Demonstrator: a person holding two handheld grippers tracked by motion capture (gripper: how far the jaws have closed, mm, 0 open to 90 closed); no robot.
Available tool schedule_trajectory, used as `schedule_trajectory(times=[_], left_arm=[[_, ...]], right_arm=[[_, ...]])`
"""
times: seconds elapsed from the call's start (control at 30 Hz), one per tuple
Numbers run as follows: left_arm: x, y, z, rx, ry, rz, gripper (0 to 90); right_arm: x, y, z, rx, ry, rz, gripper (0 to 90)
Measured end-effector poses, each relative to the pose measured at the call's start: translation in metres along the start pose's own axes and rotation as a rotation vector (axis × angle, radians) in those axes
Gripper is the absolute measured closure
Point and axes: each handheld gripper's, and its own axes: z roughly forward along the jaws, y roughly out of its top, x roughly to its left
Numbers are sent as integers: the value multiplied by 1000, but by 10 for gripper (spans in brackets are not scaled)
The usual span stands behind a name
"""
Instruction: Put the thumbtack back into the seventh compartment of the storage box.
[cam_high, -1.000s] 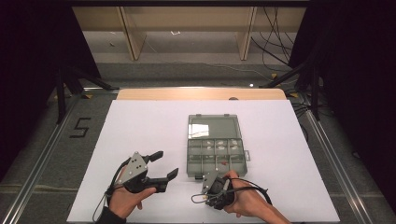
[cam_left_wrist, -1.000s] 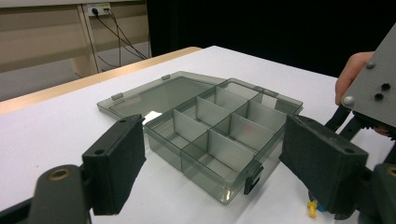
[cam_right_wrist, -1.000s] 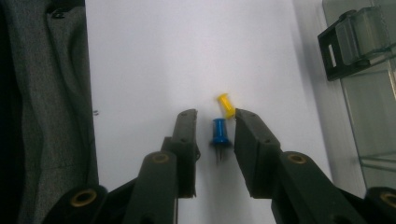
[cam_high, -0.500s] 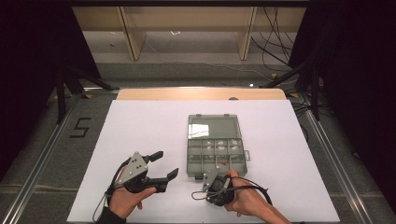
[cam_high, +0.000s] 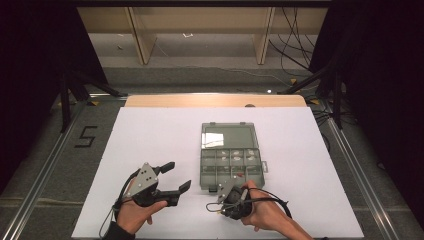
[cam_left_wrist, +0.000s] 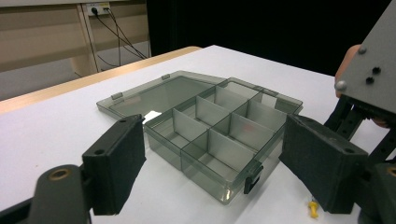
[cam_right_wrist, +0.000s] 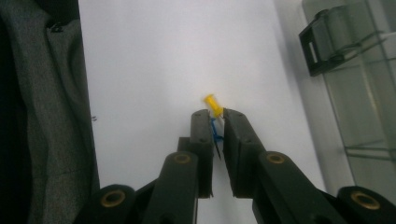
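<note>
The right gripper (cam_right_wrist: 214, 122) is seen closed on a small yellow pin (cam_right_wrist: 213, 104): in the right gripper view its two black jaws stand almost together, and the pin's yellow head juts out just past their tips, with a thin blue part caught in the narrow gap between them. The jaws have just been closing on it. The pin is held just above the white table (cam_right_wrist: 163, 70). In the high view the right gripper (cam_high: 220, 206) is found at the near edge of the table, held in the right hand (cam_high: 262, 212), just in front of the near left corner of the box (cam_high: 231, 167).

The left gripper (cam_high: 174, 176) is held in the left hand (cam_high: 135, 212), well apart from the right one, and its jaws are spread wide with nothing between them. In the left gripper view the left gripper (cam_left_wrist: 212, 172) is pointed at the box (cam_left_wrist: 210, 135), which is framed between the two pads.

The box is a clear grey plastic organiser, lying open near the middle of the table. Its lid (cam_high: 229, 136) is laid flat on the far side, and the tray is parted into small compartments. Small pale things are seen in the far row of compartments in the high view; what they are cannot be told. A black latch (cam_left_wrist: 252, 176) is seen on the near wall, and a yellow pin (cam_left_wrist: 313, 209) shows at the bottom edge of that view
</note>
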Motion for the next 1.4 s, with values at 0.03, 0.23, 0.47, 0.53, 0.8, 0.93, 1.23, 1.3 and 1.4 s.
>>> schedule_trajectory(times=[0.03, 0.23, 0.47, 0.53, 0.8, 0.93, 1.23, 1.3, 1.4], left_arm=[[0, 0, 0, 1, 1, 2, 211], [0, 0, 0, 1, 1, 1, 211], [0, 0, 0, 0, 1, 1, 211], [0, 0, 0, 0, 1, 1, 211], [0, 0, 0, -1, 2, 2, 211], [0, 0, 0, -2, 2, 2, 211], [0, 0, 0, -5, 2, 4, 211], [-1, 0, 0, -5, 3, -1, 211], [0, 0, 0, -5, 2, 3, 211]], right_arm=[[0, 0, -1, 0, -4, 6, 827], [-4, 0, -10, -18, -13, 1, 827], [-8, 0, -23, -35, -34, 2, 828], [-10, 0, -27, -41, -43, 7, 828], [-17, -2, -39, -69, -70, 22, 828], [-23, -4, -48, -92, -92, 27, 828], [-35, -9, -63, -128, -140, 55, 828], [-38, -10, -65, -134, -148, 62, 828], [-41, -11, -66, -138, -154, 73, 829]])
